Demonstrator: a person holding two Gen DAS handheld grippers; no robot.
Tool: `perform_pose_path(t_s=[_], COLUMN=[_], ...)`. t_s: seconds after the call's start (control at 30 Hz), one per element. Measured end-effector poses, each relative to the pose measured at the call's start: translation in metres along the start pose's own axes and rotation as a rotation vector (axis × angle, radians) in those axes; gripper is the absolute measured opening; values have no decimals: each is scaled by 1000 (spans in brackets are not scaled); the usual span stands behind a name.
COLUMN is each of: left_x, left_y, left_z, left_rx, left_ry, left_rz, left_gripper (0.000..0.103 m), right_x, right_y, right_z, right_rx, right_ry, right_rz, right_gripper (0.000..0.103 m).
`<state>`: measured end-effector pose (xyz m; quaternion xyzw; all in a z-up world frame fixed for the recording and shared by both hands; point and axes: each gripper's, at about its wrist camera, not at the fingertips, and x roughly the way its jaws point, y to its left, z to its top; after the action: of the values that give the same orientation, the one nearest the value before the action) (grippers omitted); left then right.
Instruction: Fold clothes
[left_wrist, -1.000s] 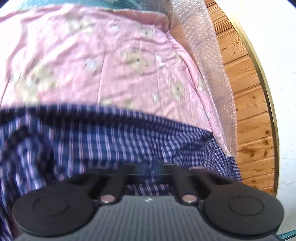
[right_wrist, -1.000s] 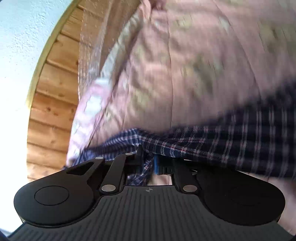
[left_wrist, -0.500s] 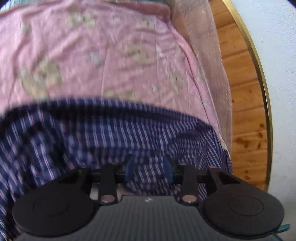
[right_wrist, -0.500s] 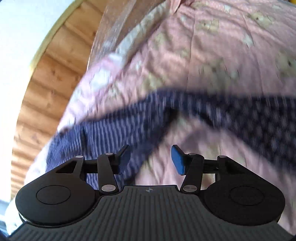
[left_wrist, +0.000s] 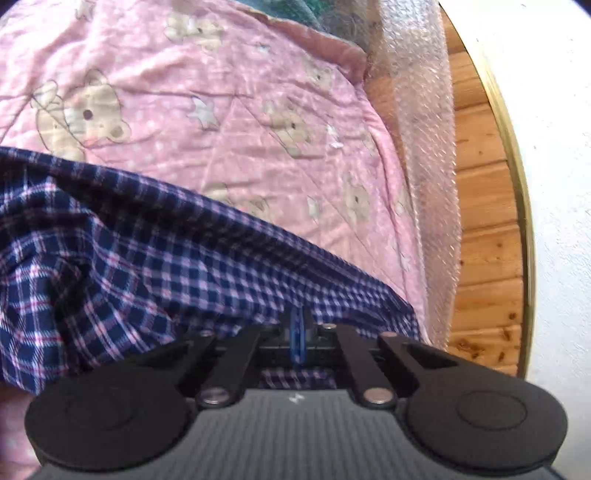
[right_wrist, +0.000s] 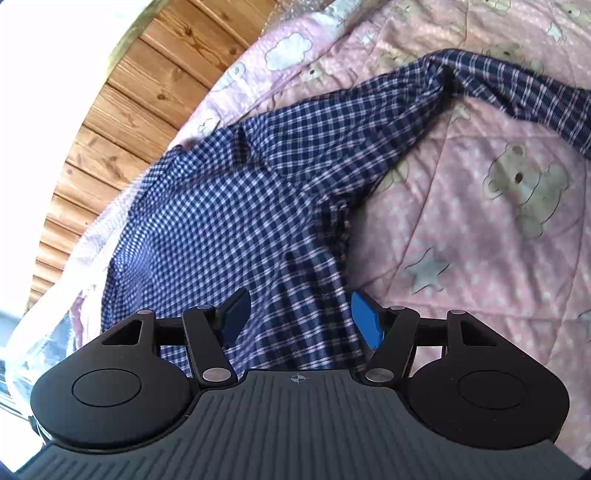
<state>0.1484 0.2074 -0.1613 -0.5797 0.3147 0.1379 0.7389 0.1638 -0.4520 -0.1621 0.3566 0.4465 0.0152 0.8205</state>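
Across pink quilt (right_wrist: 480, 229): plaid shirt (right_wrist: 229, 206) spread, long axis running away from right gripper (right_wrist: 301, 317), jaws opening, cloth beneath untouched. Left gripper (left_wrist: 297, 334) closing, apparently pinching shirt hem; nearer that edge.

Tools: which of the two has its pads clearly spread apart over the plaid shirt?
The right tool: its jaws are opening, blue pads wide apart above the plaid shirt. On the left tool they sit nearly together, closing.

A pink teddy-bear quilt (right_wrist: 480, 206) covers the bed — a blue checked shirt (right_wrist: 229, 206) lies spread on it.
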Motion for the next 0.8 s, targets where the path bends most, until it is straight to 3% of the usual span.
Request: perform_pose_path(t_s=[0.03, 0.07, 0.1, 0.23, 0.3, 0.33, 0.37, 0.4, 0.47, 0.57, 0.7, 0.8], left_x=[-5, -10, -11, 2, 7, 9, 10, 11, 13, 0, -9, 8], left_y=[-1, -2, -1, 8, 13, 16, 16, 15, 14, 4, -14, -20], left_z=[-9, -18, -27, -47, -41, -37, -29, -19, -1, 32, 70, 72], left_rx=[-14, -30, -47, -92, -132, -152, -150, -144, -132, -56, 47, 109], left_ry=[11, 21, 45, 100, 60, 39, 18, -3, -44, -125, -152, -41], left_rz=[7, 14, 5, 20, -17, -38, -51, -63, -87, -94, -44, 17], left_gripper=[47, 71, 78, 79, 83, 79, 51, 7, 1, 1, 1, 6], right_x=[0, 0, 0, 10, 11, 12, 13, 13, 13, 12, 13, 12], right_y=[2, 3, 4, 7, 12, 16, 17, 19, 21, 18, 7, 0], right_z=[-2, -3, -5, -11, -13, -13, -13, -13, -13, -11, -11, -10], right_rx=[1, 1, 1, 23, 17, 8, 3, -2, -8, 1, 13, 23], right_ry=[0, -1, 2, 29, 34, 34, 35, 35, 35, 29, 31, 32], right_rz=[5, 9, 5, -12, -14, -17, -21, -25, -34, -55, -77, -70], right_gripper=[65, 67, 68, 68, 68, 68, 68, 68, 68, 68, 68, 68])
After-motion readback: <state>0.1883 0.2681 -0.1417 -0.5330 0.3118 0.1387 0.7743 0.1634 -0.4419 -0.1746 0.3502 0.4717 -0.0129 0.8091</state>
